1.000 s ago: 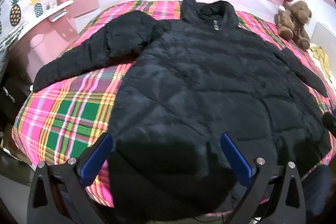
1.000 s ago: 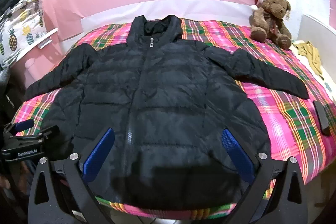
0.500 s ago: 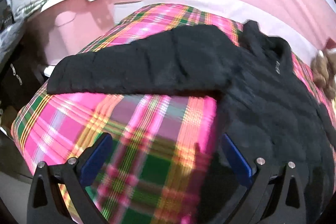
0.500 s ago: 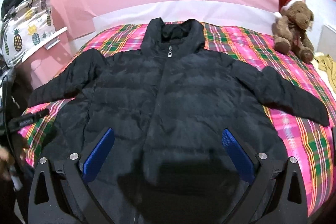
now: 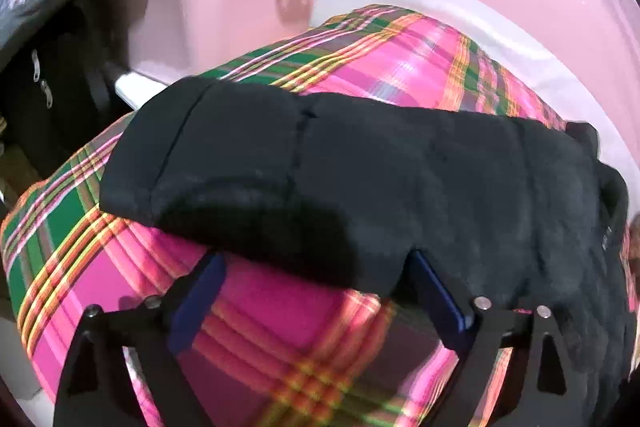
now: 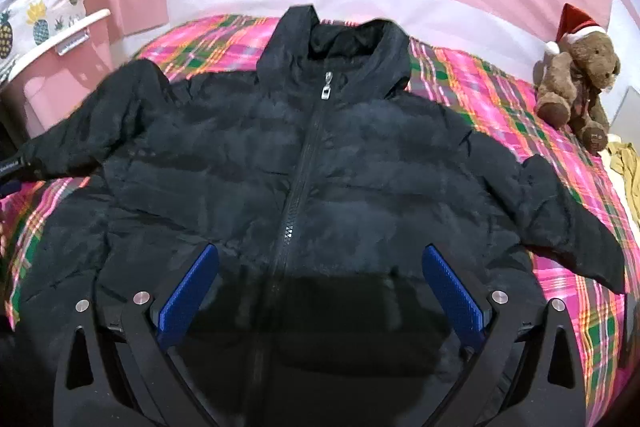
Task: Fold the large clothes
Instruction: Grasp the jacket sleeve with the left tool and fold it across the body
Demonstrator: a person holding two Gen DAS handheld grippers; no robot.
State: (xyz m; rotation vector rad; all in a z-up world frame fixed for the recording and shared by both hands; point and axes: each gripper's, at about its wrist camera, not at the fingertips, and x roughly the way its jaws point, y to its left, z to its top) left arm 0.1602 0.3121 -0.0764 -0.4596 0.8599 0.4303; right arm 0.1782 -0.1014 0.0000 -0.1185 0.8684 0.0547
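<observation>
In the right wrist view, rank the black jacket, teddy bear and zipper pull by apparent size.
1. Black jacket, filling most of the bed.
2. Teddy bear, though it sits farther back, which shrinks it.
3. Zipper pull, smallest.

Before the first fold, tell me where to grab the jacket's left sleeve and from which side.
Take the sleeve at its cuff end, coming from the bed's near edge over the plaid cover. It lies flat and stretched out away from the jacket body, so its lower edge is probably easiest to pinch. The left gripper is there, jaws closing, nothing pinched yet.
</observation>
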